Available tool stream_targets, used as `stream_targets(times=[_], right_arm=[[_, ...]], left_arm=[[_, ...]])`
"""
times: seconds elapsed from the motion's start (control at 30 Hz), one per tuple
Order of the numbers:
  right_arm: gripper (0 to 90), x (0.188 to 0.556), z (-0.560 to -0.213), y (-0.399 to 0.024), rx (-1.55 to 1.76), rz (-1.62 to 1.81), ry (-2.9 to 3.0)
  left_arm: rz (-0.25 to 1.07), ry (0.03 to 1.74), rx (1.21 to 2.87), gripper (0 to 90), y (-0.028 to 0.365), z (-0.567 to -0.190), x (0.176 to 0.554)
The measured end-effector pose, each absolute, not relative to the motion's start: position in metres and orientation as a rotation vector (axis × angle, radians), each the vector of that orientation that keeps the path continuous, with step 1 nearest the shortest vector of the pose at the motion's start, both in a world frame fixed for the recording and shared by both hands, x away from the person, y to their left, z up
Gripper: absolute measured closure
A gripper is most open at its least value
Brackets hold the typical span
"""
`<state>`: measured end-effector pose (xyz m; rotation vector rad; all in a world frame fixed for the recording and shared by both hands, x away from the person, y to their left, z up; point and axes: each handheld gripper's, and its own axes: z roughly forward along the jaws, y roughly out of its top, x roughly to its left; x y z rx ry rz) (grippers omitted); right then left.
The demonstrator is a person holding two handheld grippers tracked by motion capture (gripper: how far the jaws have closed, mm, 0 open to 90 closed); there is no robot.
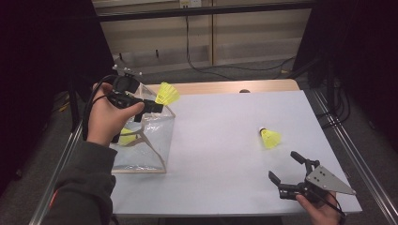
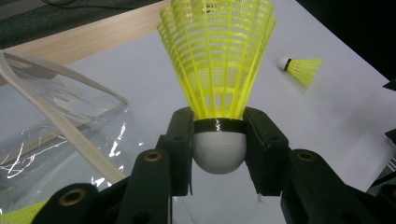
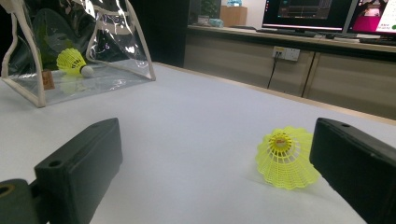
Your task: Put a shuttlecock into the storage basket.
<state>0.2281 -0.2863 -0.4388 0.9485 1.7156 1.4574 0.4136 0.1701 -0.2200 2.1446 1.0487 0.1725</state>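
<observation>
Glossy clear plastic bag (image 1: 150,140); meshed yellow plastic shuttlecock (image 2: 217,56); matt white table (image 1: 225,140).

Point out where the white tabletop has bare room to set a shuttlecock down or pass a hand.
Bare: the wide middle between the clear bag and the loose shuttlecock, plus the far right corner. Crowded: the left edge, where the left gripper holds a shuttlecock at the bag, and the near right by the right gripper.

No text, brand or number can be read anywhere. The small red mark inside the yellow plastic shuttlecock (image 3: 283,157) lying on the table is too small to make out. The writing on the lit monitor screens (image 3: 306,10) at the back is too blurred to read.
</observation>
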Motion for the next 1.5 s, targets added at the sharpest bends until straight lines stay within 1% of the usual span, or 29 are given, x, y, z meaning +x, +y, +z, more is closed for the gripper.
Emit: stream_targets(times=[1.5], right_arm=[[2.3, 0.228, -0.439, -0.286, 0.947, 1.454, 1.718]], left_arm=[[0.219, 1.101, 2.113, 64.8, 0.192, -0.213, 0.413]])
